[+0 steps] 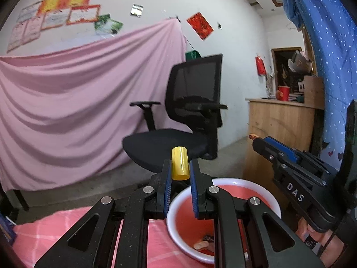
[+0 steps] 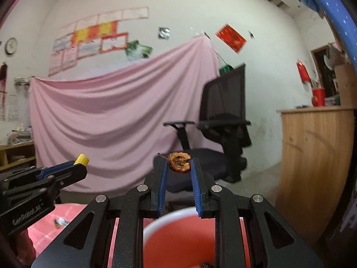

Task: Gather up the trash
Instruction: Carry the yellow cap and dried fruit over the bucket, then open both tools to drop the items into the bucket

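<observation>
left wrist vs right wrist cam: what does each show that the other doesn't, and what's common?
Left wrist only: scraps on the bottom of the red basin, and the yellow tube seen full length between the left claw pads.

Right wrist only: a wall clock, shelves with stacked papers, a small wrapper on the pink checked cloth, and the dried fruit slice face-on in the right claw.

Both: the basin, pink sheet, black office chair, wooden counter, red cup, each claw shut on its piece.
</observation>
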`<state>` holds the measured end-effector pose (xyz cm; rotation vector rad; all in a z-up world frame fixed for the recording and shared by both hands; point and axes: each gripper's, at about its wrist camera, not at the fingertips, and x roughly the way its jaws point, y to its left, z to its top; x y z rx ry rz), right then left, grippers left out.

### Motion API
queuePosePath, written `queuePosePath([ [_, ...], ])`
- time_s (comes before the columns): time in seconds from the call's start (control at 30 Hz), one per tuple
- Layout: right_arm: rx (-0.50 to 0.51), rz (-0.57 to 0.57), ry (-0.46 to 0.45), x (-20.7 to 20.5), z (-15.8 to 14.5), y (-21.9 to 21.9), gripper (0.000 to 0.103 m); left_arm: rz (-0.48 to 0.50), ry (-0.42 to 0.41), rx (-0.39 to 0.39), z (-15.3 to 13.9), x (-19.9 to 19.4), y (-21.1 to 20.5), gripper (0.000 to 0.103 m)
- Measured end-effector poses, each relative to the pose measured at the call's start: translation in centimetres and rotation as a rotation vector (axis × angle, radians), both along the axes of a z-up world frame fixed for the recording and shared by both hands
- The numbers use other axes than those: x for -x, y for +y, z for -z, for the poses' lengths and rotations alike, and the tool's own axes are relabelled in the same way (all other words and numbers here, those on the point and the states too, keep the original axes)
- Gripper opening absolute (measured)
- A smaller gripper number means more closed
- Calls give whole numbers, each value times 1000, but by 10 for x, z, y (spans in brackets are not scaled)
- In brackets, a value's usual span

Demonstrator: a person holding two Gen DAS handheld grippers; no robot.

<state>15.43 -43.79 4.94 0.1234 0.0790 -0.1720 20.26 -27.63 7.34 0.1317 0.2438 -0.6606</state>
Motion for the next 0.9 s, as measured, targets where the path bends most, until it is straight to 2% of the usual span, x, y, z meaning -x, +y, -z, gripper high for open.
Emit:
queuePosePath([
  [0.23,-56,34,150,-15,14,-18,19,26,143,-51,15,-20,-23,13],
  [0.53,-117,22,339,-36,39,-30,19,10,333,-112,38,-46,-36,13],
  [0.67,-146,9,389,-41,47,-32,19,11,391,-122,44,-52,-37,13],
  [0.9,-167,-3,429,-45,52,-33,19,21,441,-146,53,-60,-41,13],
])
